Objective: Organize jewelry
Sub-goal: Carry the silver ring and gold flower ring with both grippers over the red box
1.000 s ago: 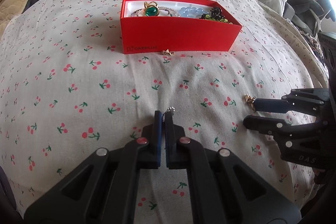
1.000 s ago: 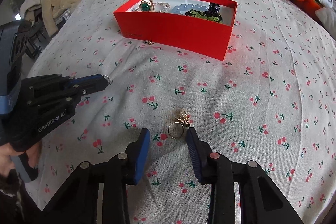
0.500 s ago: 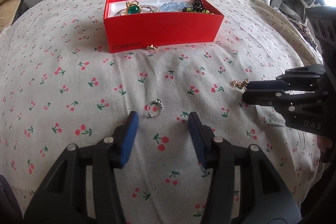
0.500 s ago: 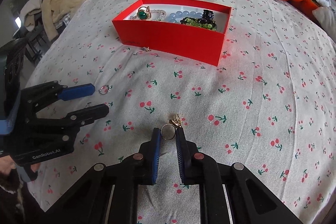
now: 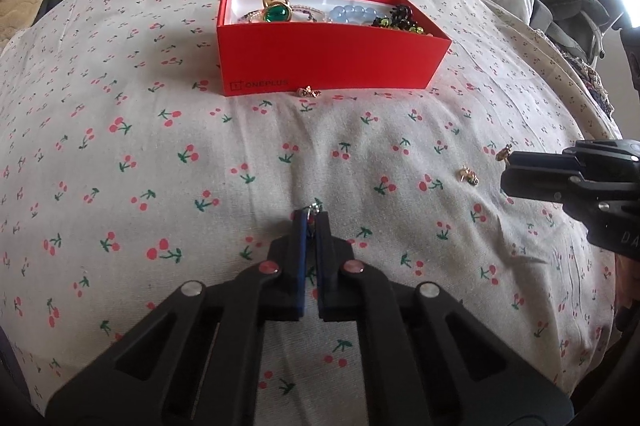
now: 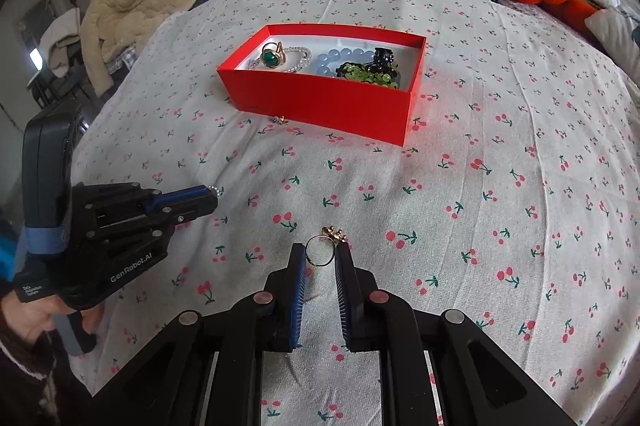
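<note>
Already the red box [image 6: 320, 102] toward the bed's far edge is holding several pieces, while the left gripper [image 5: 311, 216] is pinching a small silver ring [image 5: 316, 206], the right gripper [image 6: 320, 254] is clasping a gold ring [image 6: 320, 253], and two earrings [image 5: 469, 175] are lying loose.

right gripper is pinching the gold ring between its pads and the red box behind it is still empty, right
Not quite. The right gripper does hold the gold ring between its pads, but the red box is not empty. The right wrist view shows a green-stone ring, pale blue beads and a black hair claw already inside it.
</note>
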`<state>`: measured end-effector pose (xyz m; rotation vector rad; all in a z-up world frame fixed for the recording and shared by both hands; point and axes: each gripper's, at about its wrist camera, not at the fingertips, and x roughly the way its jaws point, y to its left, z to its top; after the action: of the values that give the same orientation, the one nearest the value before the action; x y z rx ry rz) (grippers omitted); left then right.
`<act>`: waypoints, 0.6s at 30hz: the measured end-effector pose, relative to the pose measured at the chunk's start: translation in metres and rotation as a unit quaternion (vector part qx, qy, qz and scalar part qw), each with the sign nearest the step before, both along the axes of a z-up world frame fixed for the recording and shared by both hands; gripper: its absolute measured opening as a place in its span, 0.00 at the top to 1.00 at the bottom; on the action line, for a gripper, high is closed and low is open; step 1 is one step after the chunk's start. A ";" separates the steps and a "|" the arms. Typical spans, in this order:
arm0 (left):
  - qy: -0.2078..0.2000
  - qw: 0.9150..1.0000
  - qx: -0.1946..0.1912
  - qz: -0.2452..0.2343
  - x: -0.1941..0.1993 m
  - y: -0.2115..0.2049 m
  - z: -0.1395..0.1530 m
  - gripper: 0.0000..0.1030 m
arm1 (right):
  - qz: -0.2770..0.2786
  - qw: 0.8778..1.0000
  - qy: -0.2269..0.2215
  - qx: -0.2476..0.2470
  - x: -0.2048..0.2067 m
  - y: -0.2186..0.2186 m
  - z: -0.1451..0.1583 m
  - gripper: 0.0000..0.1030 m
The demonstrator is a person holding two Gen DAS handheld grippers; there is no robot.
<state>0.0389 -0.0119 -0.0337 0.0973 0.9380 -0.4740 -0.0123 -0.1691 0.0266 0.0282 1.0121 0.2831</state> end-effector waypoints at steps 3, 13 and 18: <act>-0.004 1.000 -0.001 0.006 -0.002 0.001 0.002 0.97 | -0.006 1.000 -0.002 0.004 -0.002 -0.005 0.003 0.85; -0.020 1.000 0.009 0.013 -0.008 -0.001 0.011 0.97 | -0.014 0.999 -0.019 0.025 0.001 -0.017 0.017 0.85; -0.022 1.000 0.002 0.019 -0.002 0.000 0.021 0.97 | -0.027 0.998 -0.035 0.033 0.009 -0.026 0.029 0.85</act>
<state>0.0367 -0.0122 -0.0122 0.0931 0.8961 -0.4322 -0.0028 -0.1953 0.0555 0.1044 0.9304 0.2659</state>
